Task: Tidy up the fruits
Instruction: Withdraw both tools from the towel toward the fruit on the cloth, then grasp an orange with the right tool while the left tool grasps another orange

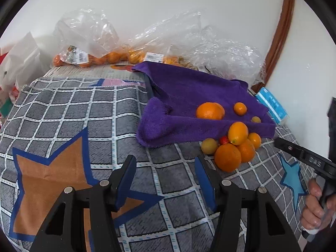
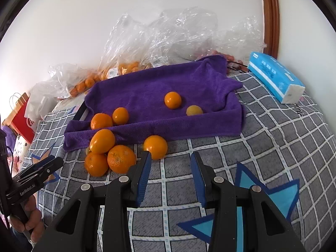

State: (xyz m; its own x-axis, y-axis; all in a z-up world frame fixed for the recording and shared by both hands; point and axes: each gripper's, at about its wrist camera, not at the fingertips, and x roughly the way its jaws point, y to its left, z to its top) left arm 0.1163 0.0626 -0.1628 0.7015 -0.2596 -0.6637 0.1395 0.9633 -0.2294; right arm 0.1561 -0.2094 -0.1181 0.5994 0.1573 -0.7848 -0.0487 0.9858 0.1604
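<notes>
Orange fruits (image 2: 111, 153) lie heaped against the purple towel-lined tray (image 2: 147, 88), four more inside.

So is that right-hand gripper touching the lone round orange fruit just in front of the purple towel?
Cannot tell. In the right wrist view the right gripper has one blue fingertip overlapping the orange fruit, with no visible gap or clear contact.

The right gripper (image 2: 170, 157) hovers with jaws apart and empty above the checked blanket (image 2: 262, 147). Just beyond its left finger, a heap of oranges (image 2: 109, 153) touches the purple towel's (image 2: 147, 88) near edge; four fruits lie on it.
</notes>
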